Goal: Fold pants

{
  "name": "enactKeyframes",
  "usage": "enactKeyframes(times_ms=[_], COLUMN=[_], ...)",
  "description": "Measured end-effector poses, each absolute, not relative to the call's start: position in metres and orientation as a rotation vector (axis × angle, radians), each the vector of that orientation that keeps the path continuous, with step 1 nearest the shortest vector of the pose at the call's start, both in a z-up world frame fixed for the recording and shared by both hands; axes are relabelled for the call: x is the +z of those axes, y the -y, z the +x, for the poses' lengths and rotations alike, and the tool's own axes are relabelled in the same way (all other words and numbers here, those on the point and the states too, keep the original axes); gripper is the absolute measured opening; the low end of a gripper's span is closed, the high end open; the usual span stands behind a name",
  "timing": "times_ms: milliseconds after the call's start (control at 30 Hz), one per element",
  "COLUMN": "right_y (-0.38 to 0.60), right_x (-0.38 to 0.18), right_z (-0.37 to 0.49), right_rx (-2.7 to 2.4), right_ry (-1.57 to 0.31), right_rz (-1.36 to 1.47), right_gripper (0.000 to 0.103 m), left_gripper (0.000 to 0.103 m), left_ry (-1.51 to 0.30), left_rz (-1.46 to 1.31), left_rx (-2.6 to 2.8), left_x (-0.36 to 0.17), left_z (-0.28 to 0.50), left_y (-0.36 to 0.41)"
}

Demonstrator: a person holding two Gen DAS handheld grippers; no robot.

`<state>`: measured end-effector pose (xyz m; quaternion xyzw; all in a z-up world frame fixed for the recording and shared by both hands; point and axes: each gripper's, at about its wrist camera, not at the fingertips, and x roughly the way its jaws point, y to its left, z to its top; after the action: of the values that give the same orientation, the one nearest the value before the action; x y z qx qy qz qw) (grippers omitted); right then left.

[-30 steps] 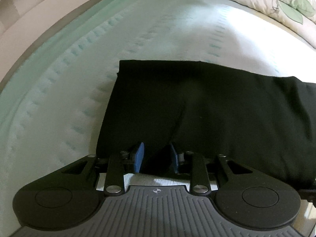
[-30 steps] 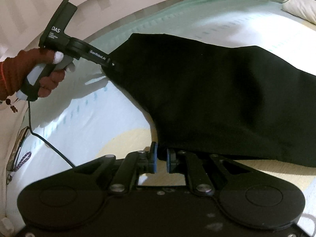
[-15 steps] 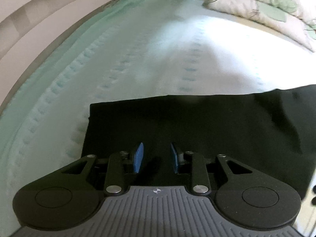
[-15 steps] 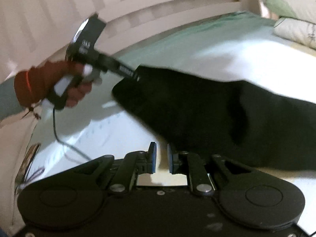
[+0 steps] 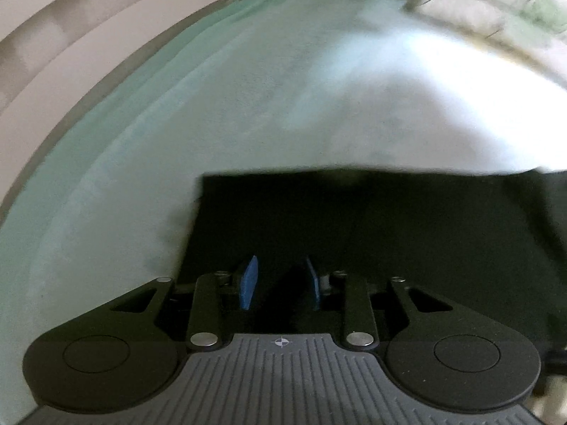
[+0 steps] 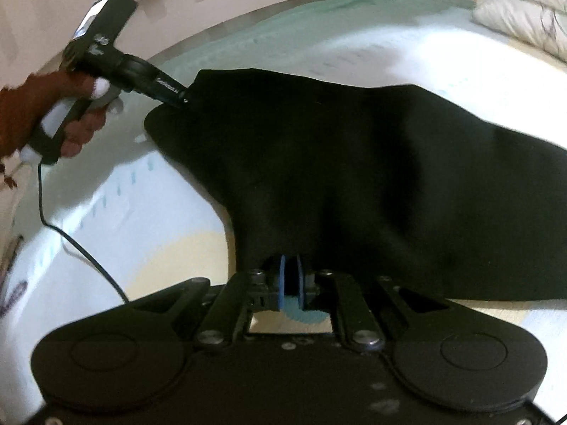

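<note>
Both grippers hold one end of the black pants [image 6: 372,177] raised off the bed, the rest of the garment trailing away to the right across the mattress [image 6: 372,49]. The right gripper [image 6: 290,276] has its blue pads nearly together with dark cloth pinched between them, at the near corner. The left gripper [image 5: 280,279] shows a wider gap between its blue pads, with black fabric lying between and ahead of them; from the right wrist view its tip meets the far corner of the cloth, so it seems to be gripping, though I cannot tell how firmly. To carry this fold well, I judge both corners should travel level and together, keeping the edge between them taut, then come down squarely onto the far portion so edges line up. The fabric looks matte, soft and limp, sagging in broad folds between the grips. The mattress cover is pale mint and white, quilted, with small stitched dashes; leaf-patterned pillows [image 6: 524,10] lie at the far end.
</note>
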<state>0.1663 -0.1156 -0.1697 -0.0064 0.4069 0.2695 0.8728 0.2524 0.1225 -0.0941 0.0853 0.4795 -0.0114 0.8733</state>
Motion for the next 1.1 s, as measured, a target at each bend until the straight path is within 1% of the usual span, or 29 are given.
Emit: enactKeyframes(times_ms=[100,200,267,300,400,500,600,733,800,867,933,967,1067,1100], right_y=[0.116,0.121,0.122,0.121,0.134,0.148,0.160,0.163,0.163,0.157,0.160,0.161,0.161,0.163], right_x=[-0.171,-0.170,-0.170,-0.167,-0.148,-0.137,-0.143,-0.161,-0.167,-0.169,-0.167,-0.167,-0.165,-0.165], right_z=[0.166,0.161,0.162,0.162,0.158,0.169,0.195,0.227,0.242,0.258,0.279,0.287,0.305,0.305], right_rx=[0.562,0.564,0.571,0.574,0.538,0.456,0.387,0.355,0.346,0.330,0.311,0.308,0.324,0.331], right_ry=[-0.843,-0.839,-0.842,-0.837,-0.723,-0.643,-0.671,-0.709,-0.700,-0.682,-0.698,-0.704,-0.704,-0.705], right_rz=[-0.015,-0.015,-0.010,-0.005,0.010,-0.017,-0.022,-0.052,-0.070,-0.110,-0.081,-0.063,-0.060,-0.055], right_gripper=[0.008,0.008,0.008,0.008,0.011,0.011,0.011,0.011,0.006,0.004,0.003,0.000,0.000,0.000], left_gripper=[0.030,0.030,0.030,0.032,0.035,0.037,0.038,0.042,0.043,0.043,0.044,0.044,0.043,0.042], left_ry=[-0.966,-0.941,-0.983,-1.024,-1.010,-1.005,-0.987,-0.983,-0.984,-0.988,-0.993,-0.995,-1.002,-1.004], left_rz=[0.224,0.284,0.262,0.242,0.098,0.123,0.174,0.139,0.143,0.156,0.157,0.155,0.151,0.150], left_rx=[-0.101,-0.100,-0.061,-0.017,-0.002,0.017,0.046,0.079,0.087,0.096,0.105,0.111,0.134,0.142], left_x=[-0.086,-0.091,-0.103,-0.111,-0.112,-0.112,-0.113,-0.113,-0.110,-0.110,-0.110,-0.109,-0.107,-0.106], left_z=[0.260,0.272,0.283,0.288,0.284,0.278,0.271,0.268,0.265,0.263,0.262,0.261,0.260,0.259], left_y=[-0.096,-0.082,-0.087,-0.094,-0.121,-0.121,-0.110,-0.112,-0.114,-0.114,-0.115,-0.115,-0.112,-0.111])
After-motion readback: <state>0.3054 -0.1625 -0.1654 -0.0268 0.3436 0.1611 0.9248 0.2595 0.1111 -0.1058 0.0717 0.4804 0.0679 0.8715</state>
